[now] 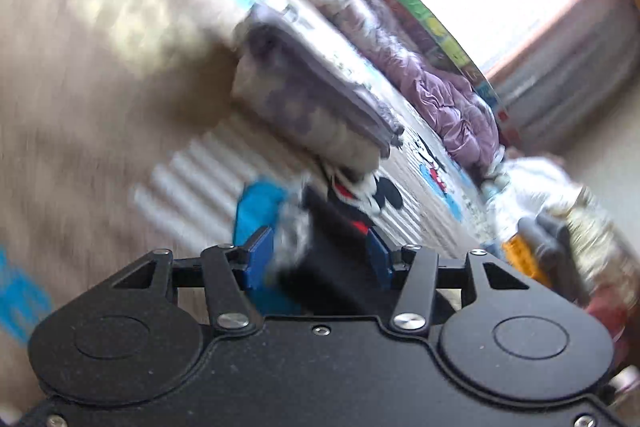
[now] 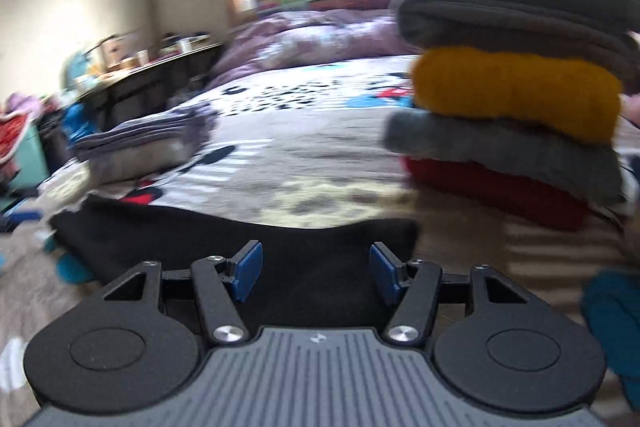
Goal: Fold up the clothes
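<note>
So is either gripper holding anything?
Neither grips anything. The black cloth lies between the open fingers of both the left gripper and the right gripper.

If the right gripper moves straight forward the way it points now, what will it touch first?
Most likely the black cloth, which lies directly ahead of the open right gripper and between its fingers. Beyond it is the patterned bed cover. The picture is blurred, so depth is uncertain.
</note>
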